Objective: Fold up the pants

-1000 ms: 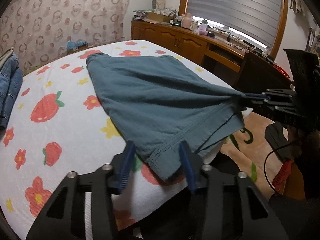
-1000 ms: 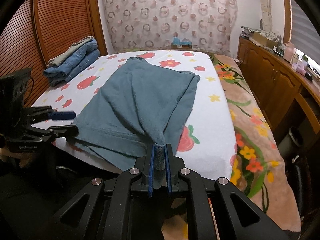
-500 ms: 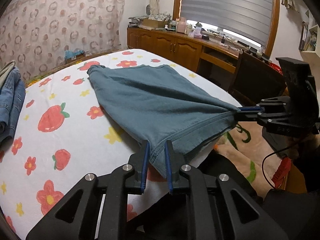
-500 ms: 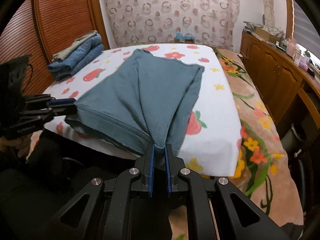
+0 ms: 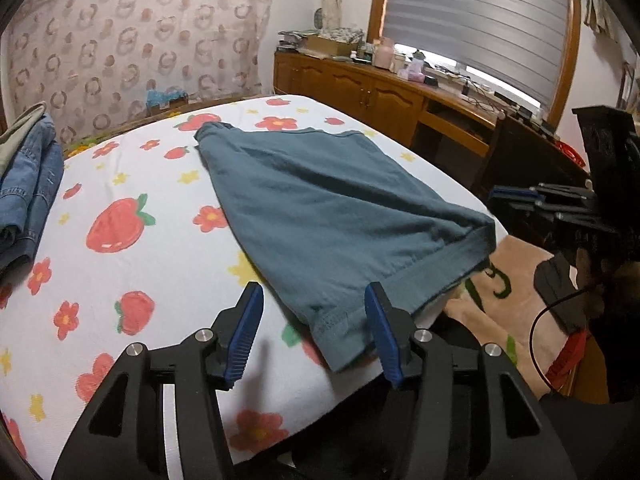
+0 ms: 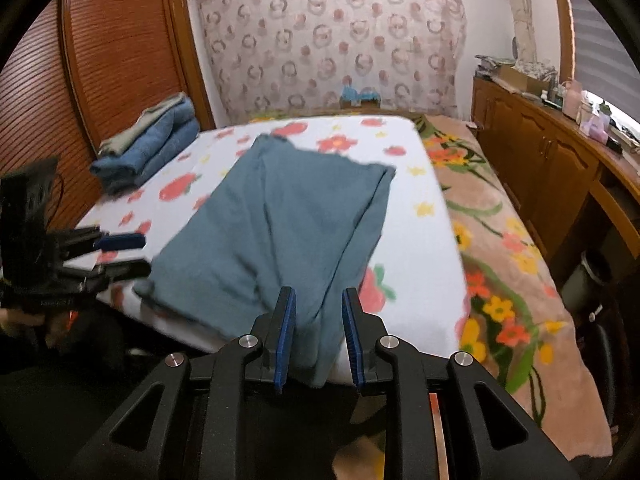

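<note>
Bed (image 5: 132, 268) has a white strawberry-and-flower sheet, wooden cabinets (image 5: 360, 88) on the right, folded jeans (image 6: 148, 148) far left. Teal pants (image 5: 332, 216) lie flat mid-bed, near hem drooping over the edge. Left gripper (image 5: 310, 330) and right gripper (image 6: 319, 340) are both opening, hem corners loose between the pads. Plenty of bare sheet left of the pants.

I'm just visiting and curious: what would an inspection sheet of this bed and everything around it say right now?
Surface: bed sheet, white with strawberries and flowers.
Job's things: teal pants, lying flat, waistband at the near edge.
Clutter: stack of folded jeans at the far left corner.
Grippers: left gripper and right gripper, jaws opening, cloth between them, pads not pressing.
Cables: black cable below the right gripper.
Surroundings: wooden cabinet, window blind, floral blanket.
</note>
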`<state>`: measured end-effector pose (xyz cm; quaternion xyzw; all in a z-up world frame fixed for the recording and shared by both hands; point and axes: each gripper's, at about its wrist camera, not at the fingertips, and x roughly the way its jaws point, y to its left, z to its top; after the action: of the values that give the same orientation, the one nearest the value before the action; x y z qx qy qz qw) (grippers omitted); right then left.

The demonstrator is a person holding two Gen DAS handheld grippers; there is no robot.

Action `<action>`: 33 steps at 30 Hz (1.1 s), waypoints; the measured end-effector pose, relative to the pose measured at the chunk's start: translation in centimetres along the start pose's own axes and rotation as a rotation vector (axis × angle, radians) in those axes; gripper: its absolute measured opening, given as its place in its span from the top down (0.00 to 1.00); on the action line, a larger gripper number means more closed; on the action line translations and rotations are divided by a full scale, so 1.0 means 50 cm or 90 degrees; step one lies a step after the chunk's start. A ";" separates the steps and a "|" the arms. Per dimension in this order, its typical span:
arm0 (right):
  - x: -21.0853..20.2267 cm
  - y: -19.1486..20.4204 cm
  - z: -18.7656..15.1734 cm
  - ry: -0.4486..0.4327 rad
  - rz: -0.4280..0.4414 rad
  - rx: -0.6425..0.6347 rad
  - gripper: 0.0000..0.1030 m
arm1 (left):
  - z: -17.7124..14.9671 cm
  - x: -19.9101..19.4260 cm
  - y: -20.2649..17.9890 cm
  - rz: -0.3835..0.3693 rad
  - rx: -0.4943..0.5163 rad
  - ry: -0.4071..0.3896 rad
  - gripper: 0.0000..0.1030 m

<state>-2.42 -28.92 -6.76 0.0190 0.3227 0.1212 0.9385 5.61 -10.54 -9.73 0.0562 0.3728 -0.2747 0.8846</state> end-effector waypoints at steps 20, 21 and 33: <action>0.194 -0.032 0.083 0.063 0.004 -0.021 0.97 | -0.014 0.040 0.019 0.013 -0.022 0.039 0.36; 0.185 -0.033 0.088 0.047 -0.006 -0.023 0.97 | -0.015 0.040 0.018 0.013 -0.022 0.039 0.36; 0.163 -0.050 0.117 0.049 -0.061 -0.033 0.77 | -0.016 0.046 0.014 0.009 -0.022 0.041 0.36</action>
<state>7.89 -29.13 -7.34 -0.0252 0.3559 0.0852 0.9303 6.81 -10.71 -11.94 0.0525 0.4051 -0.2598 0.8750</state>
